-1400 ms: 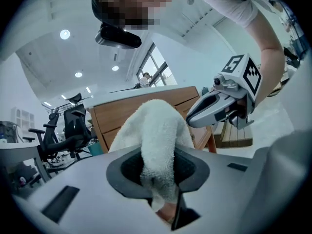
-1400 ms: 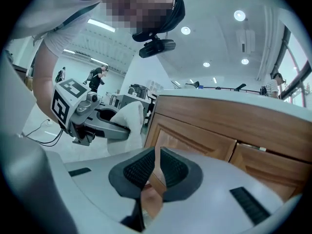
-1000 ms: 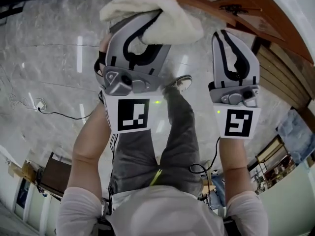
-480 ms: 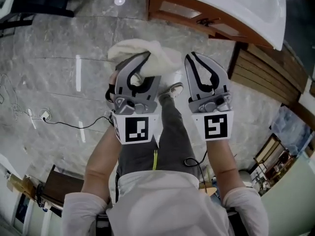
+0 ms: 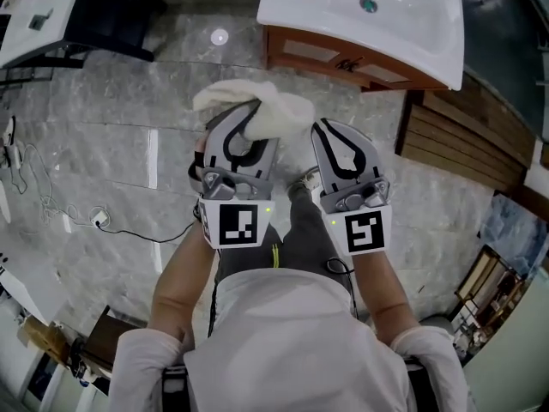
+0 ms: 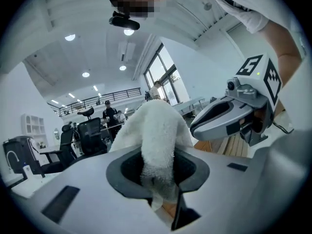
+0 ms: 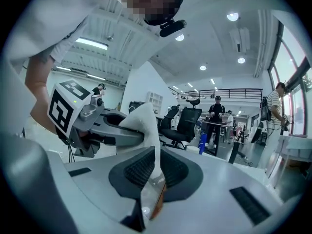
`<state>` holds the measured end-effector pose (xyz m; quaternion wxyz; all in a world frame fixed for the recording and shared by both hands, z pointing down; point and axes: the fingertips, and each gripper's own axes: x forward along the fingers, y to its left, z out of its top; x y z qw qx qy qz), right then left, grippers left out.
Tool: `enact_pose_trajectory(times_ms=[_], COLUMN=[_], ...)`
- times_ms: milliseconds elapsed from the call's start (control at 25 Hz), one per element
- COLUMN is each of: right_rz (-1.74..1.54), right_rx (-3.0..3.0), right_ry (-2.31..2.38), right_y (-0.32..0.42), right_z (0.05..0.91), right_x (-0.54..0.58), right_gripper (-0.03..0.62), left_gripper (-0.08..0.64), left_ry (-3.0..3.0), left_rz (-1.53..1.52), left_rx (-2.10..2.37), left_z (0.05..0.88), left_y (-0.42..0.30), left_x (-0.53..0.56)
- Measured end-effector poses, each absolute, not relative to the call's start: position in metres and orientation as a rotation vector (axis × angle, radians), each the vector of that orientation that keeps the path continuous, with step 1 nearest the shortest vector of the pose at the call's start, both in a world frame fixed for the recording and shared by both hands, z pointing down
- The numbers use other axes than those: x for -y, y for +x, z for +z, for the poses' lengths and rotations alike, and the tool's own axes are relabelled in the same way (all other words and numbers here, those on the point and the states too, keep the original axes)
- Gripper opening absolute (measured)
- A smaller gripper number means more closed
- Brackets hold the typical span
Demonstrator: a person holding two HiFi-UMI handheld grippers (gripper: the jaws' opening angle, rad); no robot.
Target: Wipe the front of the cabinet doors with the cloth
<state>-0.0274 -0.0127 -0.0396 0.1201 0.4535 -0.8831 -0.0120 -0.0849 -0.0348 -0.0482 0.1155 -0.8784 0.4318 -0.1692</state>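
Note:
A white fluffy cloth (image 5: pixel 270 110) bulges from my left gripper (image 5: pixel 247 114), which is shut on it and held in front of my chest. In the left gripper view the cloth (image 6: pixel 158 130) fills the gap of the left gripper (image 6: pixel 158 179). My right gripper (image 5: pixel 331 131) is close beside it on the right, jaws shut with nothing between them. In the right gripper view the right gripper (image 7: pixel 146 182) points past the cloth (image 7: pixel 145 123). The wooden cabinet doors (image 5: pixel 330 57) under a white sink top (image 5: pixel 403 24) lie ahead, apart from both grippers.
Grey marble floor (image 5: pixel 111 144) spreads below. A black cable and socket (image 5: pixel 96 221) lie at left. Wooden slats (image 5: pixel 463 136) run along the right. A white counter (image 5: pixel 43 15) stands at upper left. My shoe (image 5: pixel 307 180) shows between the grippers.
The cabinet and sink top have come fully into the head view. Both grippers look smaller and lower, the right one now closer to the left. The cloth stays gripped.

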Motion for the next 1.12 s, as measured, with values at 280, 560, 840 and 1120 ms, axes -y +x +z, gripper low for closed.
enact_pose_trajectory(times_ms=[280, 560, 840, 1120], right_rz=[-0.147, -0.194, -0.169, -0.201], right_rx=[2.614, 2.649, 2.678, 2.67], right_ry=[1.364, 1.377, 1.374, 1.381], right_y=[-0.011, 0.013, 0.026, 0.028], right_z=[-0.119, -0.171, -0.172, -0.189], right_x=[0.01, -0.008, -0.012, -0.019], right_gripper=[0.057, 0.057, 0.057, 0.057], left_gripper=[0.114, 0.114, 0.114, 0.114], left_ry=[-2.564, -2.544, -2.525, -2.531], left_rz=[-0.392, -0.359, -0.36, -0.359], left_rx=[-1.239, -1.229, -1.245, -1.221], left_z=[-0.114, -0.164, -0.171, -0.189], left_y=[-0.059, -0.039, -0.033, -0.037], left_x=[0.026, 0.01, 0.005, -0.014])
